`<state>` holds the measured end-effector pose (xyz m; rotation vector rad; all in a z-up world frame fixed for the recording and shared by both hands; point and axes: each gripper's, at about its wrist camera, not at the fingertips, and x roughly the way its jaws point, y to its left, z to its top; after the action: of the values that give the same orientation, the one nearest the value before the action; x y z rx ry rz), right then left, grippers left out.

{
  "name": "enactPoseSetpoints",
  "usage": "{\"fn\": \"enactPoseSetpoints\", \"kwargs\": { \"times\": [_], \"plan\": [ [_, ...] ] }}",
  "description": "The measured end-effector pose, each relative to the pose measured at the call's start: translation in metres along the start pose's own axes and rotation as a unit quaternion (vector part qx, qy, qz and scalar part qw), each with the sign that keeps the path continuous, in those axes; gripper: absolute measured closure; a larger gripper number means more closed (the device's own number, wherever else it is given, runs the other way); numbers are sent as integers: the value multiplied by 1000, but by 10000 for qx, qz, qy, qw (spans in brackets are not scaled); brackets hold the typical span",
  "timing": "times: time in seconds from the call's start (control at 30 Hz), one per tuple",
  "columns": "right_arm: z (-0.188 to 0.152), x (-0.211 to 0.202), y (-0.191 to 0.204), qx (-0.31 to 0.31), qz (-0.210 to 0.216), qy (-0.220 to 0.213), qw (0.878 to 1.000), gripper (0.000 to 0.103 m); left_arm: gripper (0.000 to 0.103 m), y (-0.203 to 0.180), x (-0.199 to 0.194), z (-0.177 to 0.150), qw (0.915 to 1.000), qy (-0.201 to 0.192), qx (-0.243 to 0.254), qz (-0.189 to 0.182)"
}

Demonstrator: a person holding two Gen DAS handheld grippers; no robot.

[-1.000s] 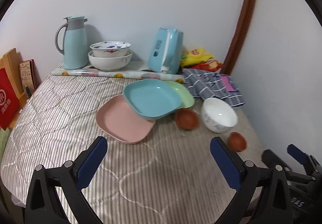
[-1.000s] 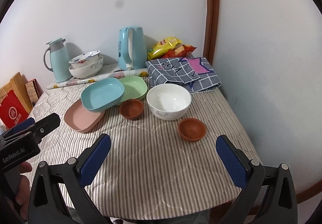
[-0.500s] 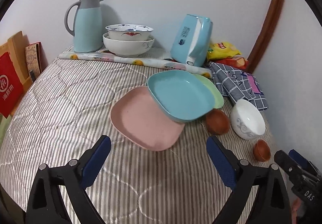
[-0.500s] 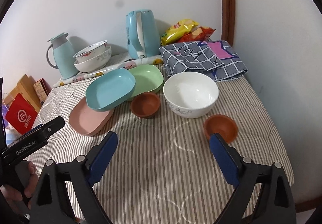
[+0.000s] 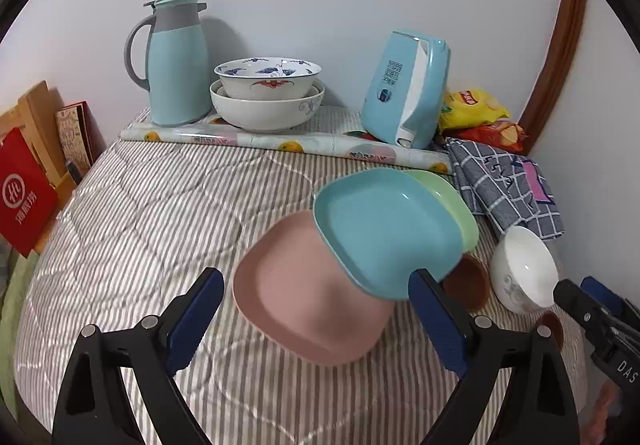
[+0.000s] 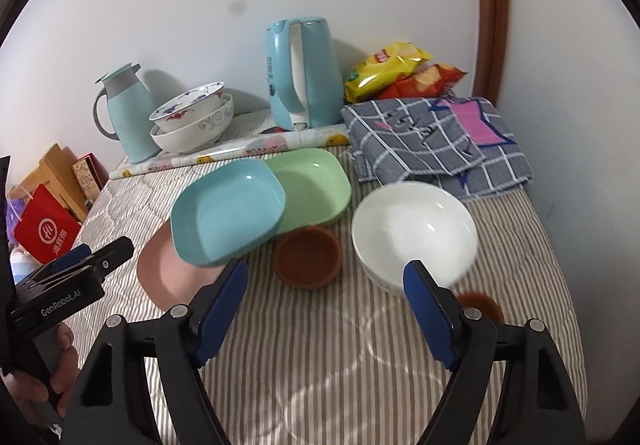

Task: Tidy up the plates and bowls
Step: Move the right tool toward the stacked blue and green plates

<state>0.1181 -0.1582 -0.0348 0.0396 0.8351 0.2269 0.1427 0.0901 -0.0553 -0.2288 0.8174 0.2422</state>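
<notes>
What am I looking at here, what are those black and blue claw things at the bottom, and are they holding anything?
There is no robot here. A person holds a hand-held gripper in each hand, and each carries a wide-angle camera looking along its two fingers.

One picture is from the left gripper, the other from the right gripper, whose jaws are closing with nothing between them. Neither holds anything.

On the striped cloth lie a pink plate, a blue plate leaning on it, a green plate, a white bowl and two small brown bowls. At the back stand a jug, stacked bowls and a kettle.
</notes>
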Motion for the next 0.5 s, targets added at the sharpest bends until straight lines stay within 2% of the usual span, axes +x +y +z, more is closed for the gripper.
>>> {"fn": "enactPoseSetpoints", "kwargs": {
  "times": [0.07,0.23,0.5],
  "plan": [
    [6,6,3,-37,6,10,10000,25,14,-1,5,6,10000,27,28,0],
    [20,22,10,-145,67,111,9998,32,14,-1,16,17,10000,61,24,7],
    [33,44,13,-170,96,255,9995,42,22,-4,36,31,9999,142,83,-27]
  ]
}}
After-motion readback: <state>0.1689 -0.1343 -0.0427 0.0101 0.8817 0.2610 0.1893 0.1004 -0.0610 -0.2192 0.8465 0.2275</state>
